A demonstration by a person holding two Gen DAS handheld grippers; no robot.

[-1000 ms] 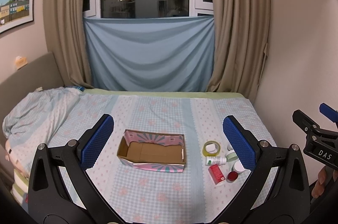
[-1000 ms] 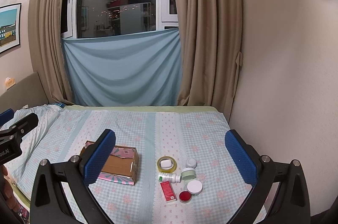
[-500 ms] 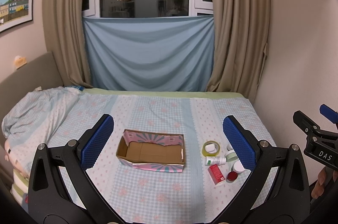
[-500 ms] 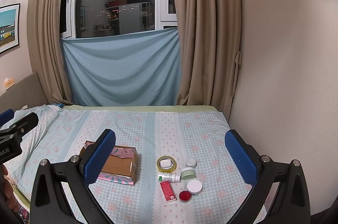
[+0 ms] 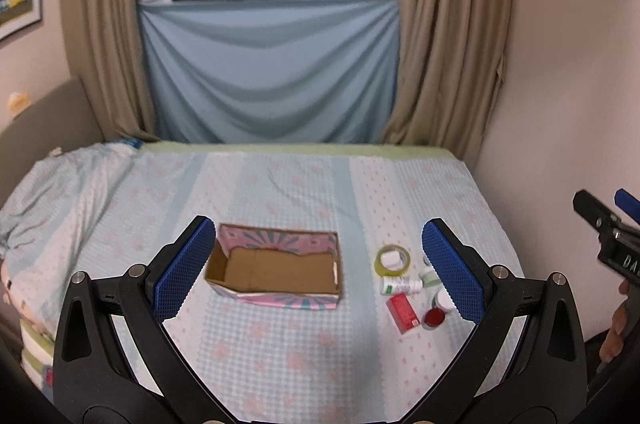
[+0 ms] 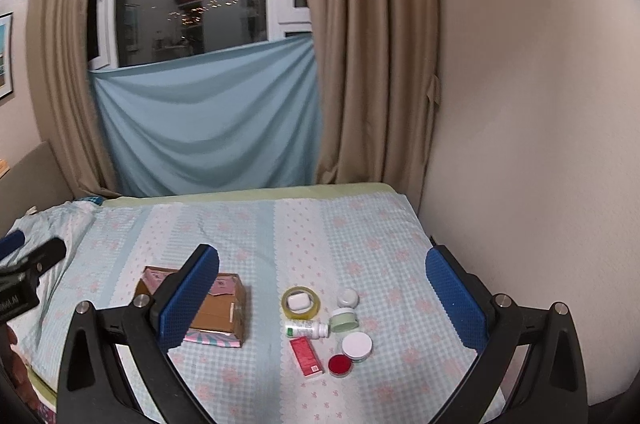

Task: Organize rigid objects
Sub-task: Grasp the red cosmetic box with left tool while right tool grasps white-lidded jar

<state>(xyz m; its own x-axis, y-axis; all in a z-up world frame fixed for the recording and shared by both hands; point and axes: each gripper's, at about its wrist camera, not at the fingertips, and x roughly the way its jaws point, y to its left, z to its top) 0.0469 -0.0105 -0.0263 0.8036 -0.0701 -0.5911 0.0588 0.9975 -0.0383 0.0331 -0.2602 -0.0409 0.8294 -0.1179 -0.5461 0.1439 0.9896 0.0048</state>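
Hovering above the near edge of the bed [image 5: 280,184], both wide open and holding nothing: left tongs [image 5: 318,268] framing the cardboard box [image 5: 276,274], right tongs [image 6: 322,298] framing the cluster of small items. Sitting empty, open side up, near the middle of the bed toward its near edge: the box, pink patterned outside, plain brown inside. Lying right of the box, toward the bed's right edge, well apart from it: a tape roll [image 6: 301,302] with a small white case [image 6: 299,301] inside its ring, a white bottle [image 6: 307,328] on its side just in front, a red box [image 6: 306,356] nearer still. Grouped close beside these: a small white cap [image 6: 347,298], a green jar [image 6: 344,320], a white-lidded jar [image 6: 357,346], a red lid [image 6: 340,364]. Touching or apart, hard to tell.
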